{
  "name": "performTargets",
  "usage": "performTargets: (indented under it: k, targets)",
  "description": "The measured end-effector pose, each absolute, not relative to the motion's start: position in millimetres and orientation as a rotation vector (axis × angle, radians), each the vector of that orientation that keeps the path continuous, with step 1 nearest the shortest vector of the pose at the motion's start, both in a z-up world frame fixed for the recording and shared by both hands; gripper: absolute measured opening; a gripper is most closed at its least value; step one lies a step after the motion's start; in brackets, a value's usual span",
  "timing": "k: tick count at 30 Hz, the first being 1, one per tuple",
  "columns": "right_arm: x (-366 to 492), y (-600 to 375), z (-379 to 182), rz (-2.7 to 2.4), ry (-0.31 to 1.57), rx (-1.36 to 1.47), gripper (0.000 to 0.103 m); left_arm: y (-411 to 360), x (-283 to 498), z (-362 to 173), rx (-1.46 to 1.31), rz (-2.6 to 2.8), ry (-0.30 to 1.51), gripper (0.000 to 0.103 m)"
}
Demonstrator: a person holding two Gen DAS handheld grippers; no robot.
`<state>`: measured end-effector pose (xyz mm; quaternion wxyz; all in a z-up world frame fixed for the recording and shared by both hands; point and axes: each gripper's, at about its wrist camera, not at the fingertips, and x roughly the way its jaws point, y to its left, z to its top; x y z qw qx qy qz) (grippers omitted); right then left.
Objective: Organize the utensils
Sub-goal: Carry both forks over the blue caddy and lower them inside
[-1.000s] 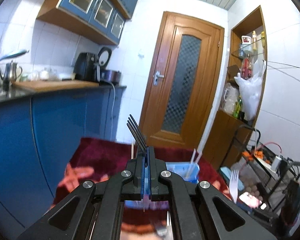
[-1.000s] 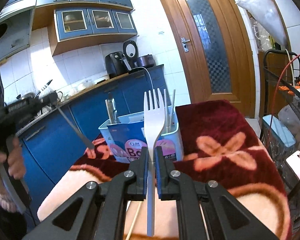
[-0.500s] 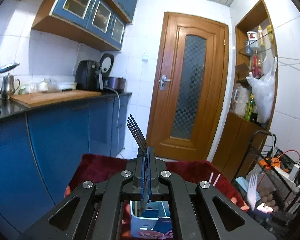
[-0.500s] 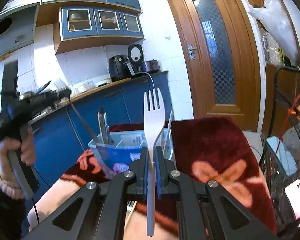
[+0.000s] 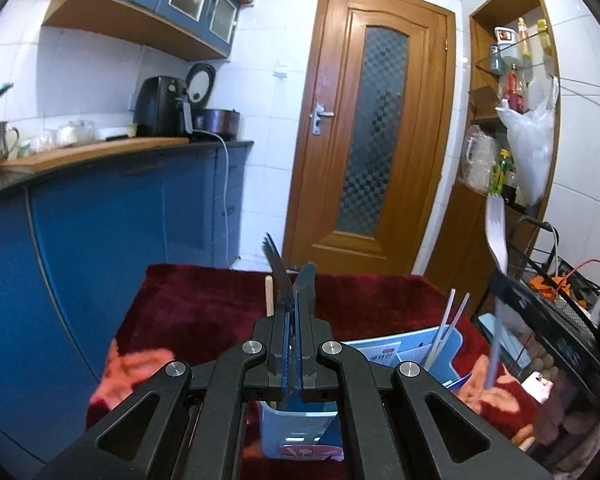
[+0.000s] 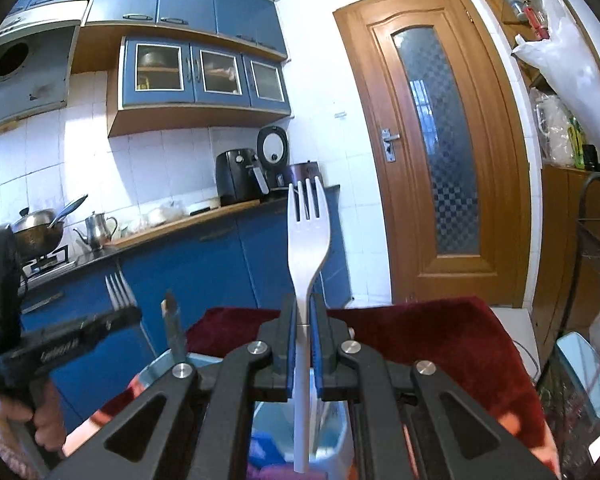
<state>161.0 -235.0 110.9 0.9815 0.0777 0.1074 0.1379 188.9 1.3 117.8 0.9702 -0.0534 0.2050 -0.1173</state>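
Observation:
My left gripper (image 5: 293, 312) is shut on a dark metal fork (image 5: 277, 268), tines up, right above a light blue utensil holder (image 5: 296, 428). My right gripper (image 6: 305, 320) is shut on a white plastic fork (image 6: 306, 236), tines up, its handle hanging over the holder (image 6: 332, 432). In the left wrist view the white fork (image 5: 495, 236) and right gripper (image 5: 540, 312) are at the right. In the right wrist view the left gripper (image 6: 112, 316) with the metal fork (image 6: 118, 290) is at the left. White sticks (image 5: 446, 332) and a utensil handle (image 6: 173, 328) stand in the holder.
The holder stands on a table with a dark red flowered cloth (image 5: 204, 312). Blue kitchen cabinets (image 5: 100, 248) and a counter run along the left. A wooden door (image 5: 376, 148) is behind. A wire rack (image 5: 556, 280) and shelves stand at the right.
Both grippers have moved closer over the blue holder, which now sits directly under them. The forks stay clamped, tines up.

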Motion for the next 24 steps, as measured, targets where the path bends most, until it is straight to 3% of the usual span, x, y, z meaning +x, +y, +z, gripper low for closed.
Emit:
performTargets:
  k: [19, 24]
  targets:
    - [173.0, -226.2, 83.0, 0.269, 0.274, 0.131, 0.009, -3.0, 201.5, 92.2, -0.159, -0.318, 0.516, 0.005]
    - [163.9, -225.3, 88.3, 0.277, 0.271, 0.128, 0.029, -4.9, 191.1, 97.9, -0.145, -0.308, 0.518, 0.02]
